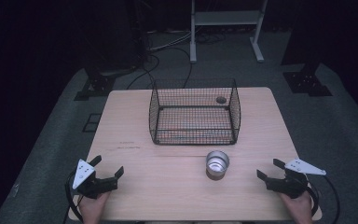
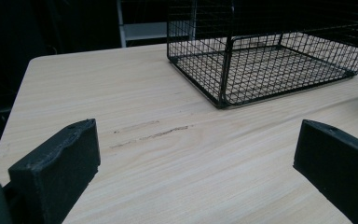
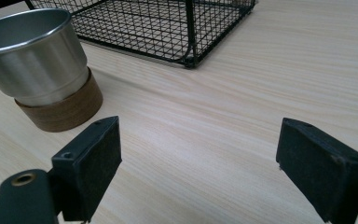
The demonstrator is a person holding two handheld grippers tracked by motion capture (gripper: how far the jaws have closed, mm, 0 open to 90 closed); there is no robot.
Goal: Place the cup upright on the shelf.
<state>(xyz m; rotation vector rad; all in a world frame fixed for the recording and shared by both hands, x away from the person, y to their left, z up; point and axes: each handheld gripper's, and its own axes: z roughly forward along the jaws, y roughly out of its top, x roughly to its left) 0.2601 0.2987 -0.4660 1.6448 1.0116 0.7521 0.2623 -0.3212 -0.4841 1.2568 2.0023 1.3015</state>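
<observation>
A steel cup (image 1: 217,163) stands upright on a round wooden base (image 3: 65,112) on the light wooden table (image 1: 168,191), just in front of an empty black wire basket (image 1: 154,114). My left gripper (image 1: 107,165) rests at the table's front left, open, its jaws wide apart over bare wood (image 2: 196,154). My right gripper (image 1: 268,168) sits at the front right, also open with nothing between its jaws (image 3: 200,149). The cup (image 3: 32,56) lies ahead and to the left of the right jaws. The basket (image 2: 200,70) stands beyond the left jaws, to the right.
A faint dark scuff (image 2: 154,133) marks the wood ahead of the left gripper. Grey carpet (image 1: 335,130) surrounds the table. Black stand feet (image 1: 307,84) and a white frame (image 1: 226,28) stand behind it, with cables (image 1: 168,51) on the floor.
</observation>
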